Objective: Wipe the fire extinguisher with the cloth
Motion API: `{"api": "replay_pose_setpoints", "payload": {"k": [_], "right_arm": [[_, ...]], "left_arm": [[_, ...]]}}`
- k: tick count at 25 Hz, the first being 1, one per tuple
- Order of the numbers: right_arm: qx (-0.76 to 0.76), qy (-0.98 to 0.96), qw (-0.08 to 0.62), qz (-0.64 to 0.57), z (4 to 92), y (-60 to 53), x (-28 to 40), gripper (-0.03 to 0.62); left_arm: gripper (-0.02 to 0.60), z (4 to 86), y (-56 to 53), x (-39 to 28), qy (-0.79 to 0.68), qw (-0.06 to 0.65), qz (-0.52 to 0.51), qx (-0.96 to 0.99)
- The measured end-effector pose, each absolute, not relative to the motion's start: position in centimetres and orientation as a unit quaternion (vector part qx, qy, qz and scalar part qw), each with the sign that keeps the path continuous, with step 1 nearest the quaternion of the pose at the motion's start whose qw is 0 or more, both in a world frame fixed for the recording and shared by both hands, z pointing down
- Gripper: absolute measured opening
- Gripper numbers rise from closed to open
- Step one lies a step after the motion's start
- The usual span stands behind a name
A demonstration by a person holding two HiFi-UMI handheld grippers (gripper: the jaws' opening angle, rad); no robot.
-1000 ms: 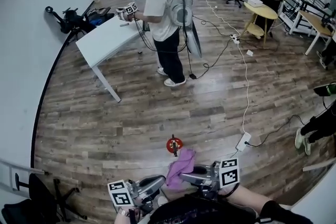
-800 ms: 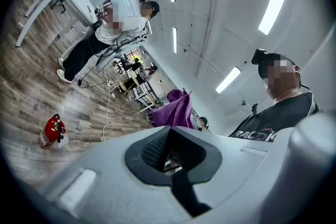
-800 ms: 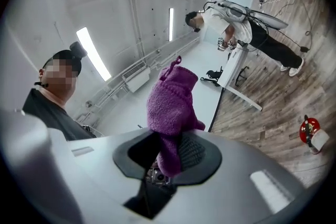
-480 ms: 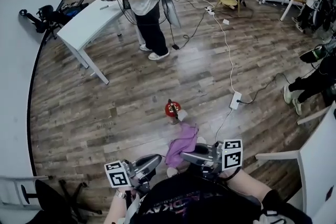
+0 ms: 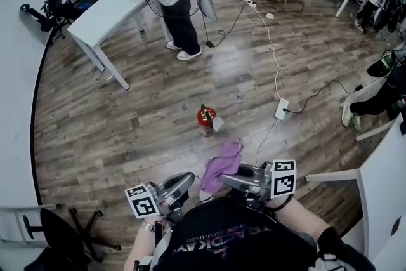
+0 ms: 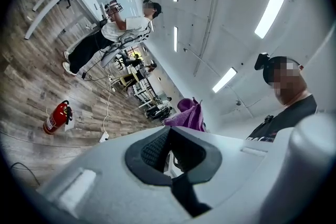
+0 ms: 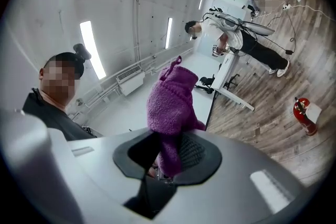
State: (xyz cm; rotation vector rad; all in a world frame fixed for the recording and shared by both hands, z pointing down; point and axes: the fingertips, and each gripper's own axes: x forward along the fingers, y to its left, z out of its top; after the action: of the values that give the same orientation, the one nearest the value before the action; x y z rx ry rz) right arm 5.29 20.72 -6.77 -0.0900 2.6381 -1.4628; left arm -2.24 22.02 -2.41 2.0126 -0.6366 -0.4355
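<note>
The right gripper (image 7: pixel 167 157) pinches a fuzzy purple cloth (image 7: pixel 170 107) between its ribbed jaws, while the left gripper (image 6: pixel 169 150) has its jaws closed on nothing. The red cylindrical fire extinguisher (image 5: pixel 205 118) stands upright on the wood-plank floor (image 5: pixel 127 130), apart from both.

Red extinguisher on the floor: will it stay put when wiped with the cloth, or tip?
The fire extinguisher stands upright and unsupported on the wood floor, tall and narrow, so a push near the top probably tips it. Its round body would likely roll. A low push may slide it.
</note>
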Motion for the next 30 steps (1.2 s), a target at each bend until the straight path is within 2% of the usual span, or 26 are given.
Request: {"api": "replay_pose_setpoints", "payload": {"k": [30], "right_arm": [[-0.029, 0.868, 0.045, -0.493, -6.0, 24.9, 6.2, 0.086]], "left_arm": [[-0.003, -1.7, 24.6, -0.5, -0.232, 0.489, -0.178, 0.821]]}}
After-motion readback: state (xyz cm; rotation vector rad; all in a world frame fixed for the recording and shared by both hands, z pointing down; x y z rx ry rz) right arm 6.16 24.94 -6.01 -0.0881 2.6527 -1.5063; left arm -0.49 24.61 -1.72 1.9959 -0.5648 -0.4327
